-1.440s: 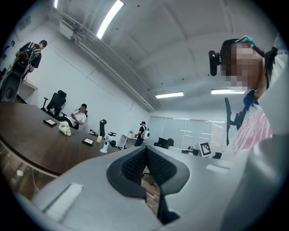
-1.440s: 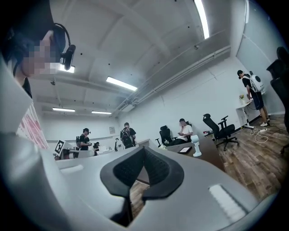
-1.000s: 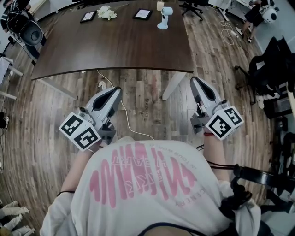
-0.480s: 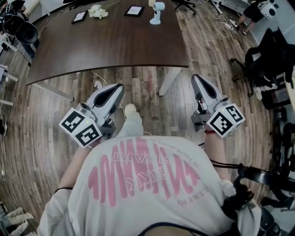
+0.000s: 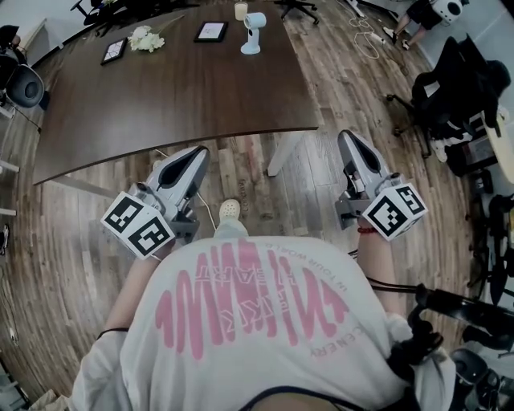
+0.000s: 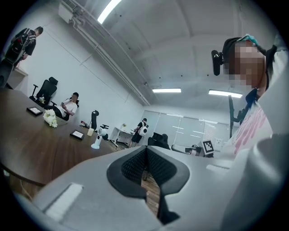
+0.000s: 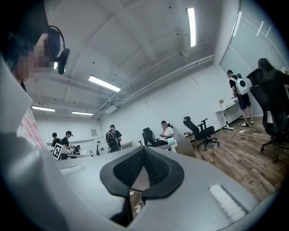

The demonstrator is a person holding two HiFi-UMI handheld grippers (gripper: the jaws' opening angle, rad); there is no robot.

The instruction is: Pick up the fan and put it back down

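Observation:
A small white and pale-blue fan stands upright near the far edge of the long dark table; it is also seen in the left gripper view as a white fan on the tabletop. My left gripper is held over the floor just short of the table's near edge, its jaws shut and empty, the pads meeting. My right gripper hovers past the table's right corner, shut too with nothing in it. Both are far from the fan.
On the table's far side lie two picture frames, a white flower bunch and a candle. A white cable runs over the wooden floor under the table. Black office chairs crowd the right; people stand and sit further off.
The person has stepped forward: the table edge has come nearer both grippers and a shoe shows between them. The fan has shifted left in the head view. Both grippers stay shut.

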